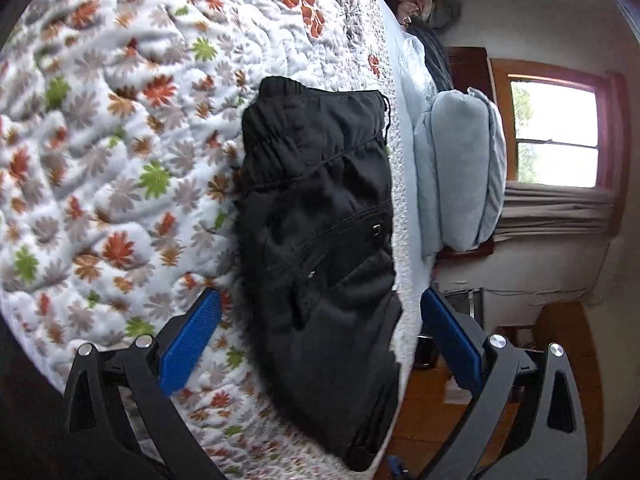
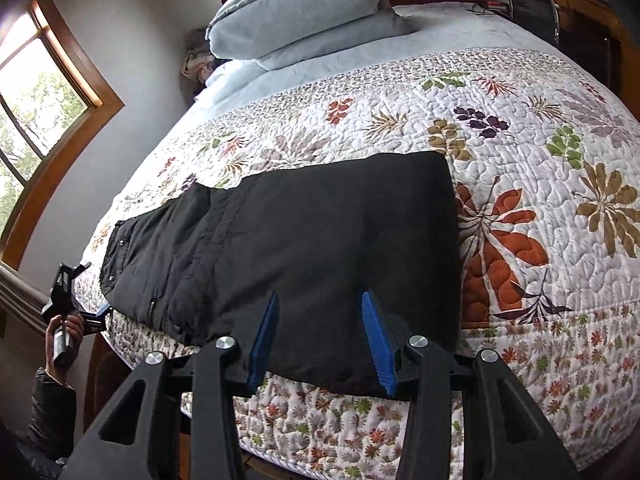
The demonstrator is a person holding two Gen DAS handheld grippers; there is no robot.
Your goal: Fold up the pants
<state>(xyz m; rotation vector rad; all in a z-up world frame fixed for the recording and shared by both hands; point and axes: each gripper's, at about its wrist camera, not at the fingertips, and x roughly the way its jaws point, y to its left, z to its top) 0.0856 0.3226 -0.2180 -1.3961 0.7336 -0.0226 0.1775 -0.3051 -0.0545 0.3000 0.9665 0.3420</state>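
On the bed edge: black pants (image 2: 280,256) lie flat along the quilt (image 2: 520,140) border.
Left gripper (image 1: 320,344): jaws wide, holding nothing.
Right gripper (image 2: 322,340): part-open, empty, over pants.
Open room: bare quilt beyond.

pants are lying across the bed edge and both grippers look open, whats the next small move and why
Probably lower the right gripper onto the near edge of the black pants and close. Its jaws stand open just above the fabric, gripping nothing, and the left gripper is open at the waistband end, so neither end is held yet for a fold.
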